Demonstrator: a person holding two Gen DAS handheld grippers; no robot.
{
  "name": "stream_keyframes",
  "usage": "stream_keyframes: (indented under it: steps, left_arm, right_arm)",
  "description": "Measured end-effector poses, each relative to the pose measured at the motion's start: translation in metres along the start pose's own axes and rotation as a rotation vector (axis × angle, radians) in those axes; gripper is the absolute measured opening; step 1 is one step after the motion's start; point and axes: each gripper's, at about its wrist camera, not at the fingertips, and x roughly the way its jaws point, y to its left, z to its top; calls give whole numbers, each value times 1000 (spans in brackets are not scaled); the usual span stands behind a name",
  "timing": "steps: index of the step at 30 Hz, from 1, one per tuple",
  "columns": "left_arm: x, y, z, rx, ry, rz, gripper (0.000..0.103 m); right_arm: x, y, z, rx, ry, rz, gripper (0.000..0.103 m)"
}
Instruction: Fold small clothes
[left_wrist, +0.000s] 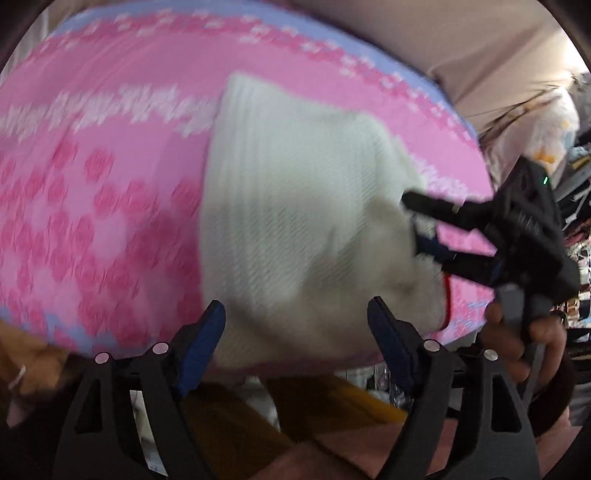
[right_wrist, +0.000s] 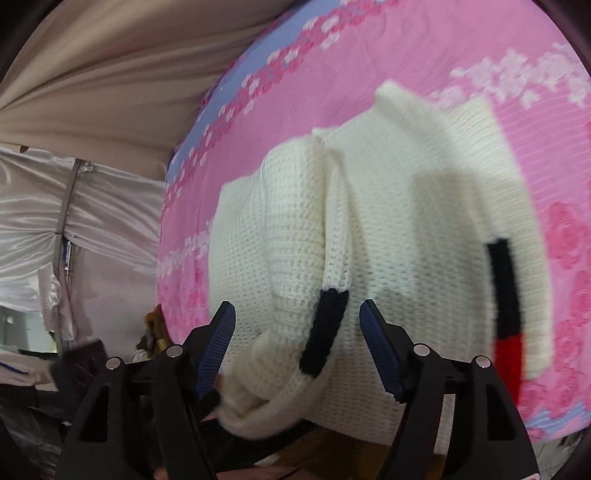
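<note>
A white knit sweater (left_wrist: 295, 206) lies on a pink flowered bedsheet (left_wrist: 92, 166). In the right wrist view the sweater (right_wrist: 406, 229) shows black and red trim (right_wrist: 508, 306) and a bunched part with a black band (right_wrist: 325, 328) hanging at the near edge. My left gripper (left_wrist: 295, 332) is open above the sweater's near edge and holds nothing. My right gripper (right_wrist: 297, 339) is open, its fingers either side of the black band. In the left wrist view the right gripper (left_wrist: 417, 225) sits open at the sweater's right edge.
The bed's near edge (left_wrist: 332, 363) runs just in front of both grippers. Beige drapery (right_wrist: 110, 74) and white satin cloth (right_wrist: 92, 206) hang to the left of the bed. Cluttered items (left_wrist: 554, 147) stand at the right.
</note>
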Motion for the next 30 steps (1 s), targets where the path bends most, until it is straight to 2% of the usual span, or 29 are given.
stream_keyframes:
  steps: [3,5,6,8,9,10,12,13,15,16,18,20,21,22,23,24,27,30]
  left_arm:
    - [17,11,-11,-18,93,23,77]
    - [20,15,-15,-27,101,26,77]
    - [22,18,-15,-43,109,26,77]
    - [21,23,-14,-69,108,34,77]
    - [19,24,-13,-72,96,36,77]
    - [16,23,-13,-66,88,43,77]
    - [10,15,-12,-25,77,58,78]
    - [11,11,-12,1,82,57,80]
    - [17,5,-13,29,108,56,80]
    - [21,2,-13,42,125,58,80]
    - [31,-6,-11,70,160,55,80]
    - [37,-12,-10,89,179,52,80]
    - [38,-15,-9,95,182,61,80]
    - [38,-16,-7,100,179,68,80]
    - [38,-17,-6,77,153,84,80]
    - [39,-18,-4,73,153,81,80]
    - [47,-21,-1,82,183,104,81]
    - [56,-28,-1,98,215,159,81]
  right_arm:
    - [19,7,-1,-13,65,-64,69]
    - [31,16,-1,-37,95,-95,70]
    - [34,21,-2,-50,102,-91,66]
    - [37,40,-4,-133,97,-122,30]
    - [34,50,-3,-176,93,-122,23]
    - [25,61,-1,-201,70,-86,22]
    - [-6,76,6,-217,-2,63,21]
    - [-25,79,9,-219,-45,135,21]
    - [-53,70,16,-201,-115,166,21]
    - [-62,54,19,-186,-144,127,21]
    - [-60,13,21,-165,-155,-44,21]
    - [-34,-42,17,-66,-72,-202,22]
    - [-28,-58,11,-21,-52,-199,23]
    - [-33,-67,5,21,-79,-127,28]
    - [-41,-69,2,44,-100,-86,31]
    - [-48,-64,-1,38,-119,-94,34]
    - [-72,-39,-10,-59,-172,-198,44]
    - [-90,-22,-26,-122,-183,-180,59]
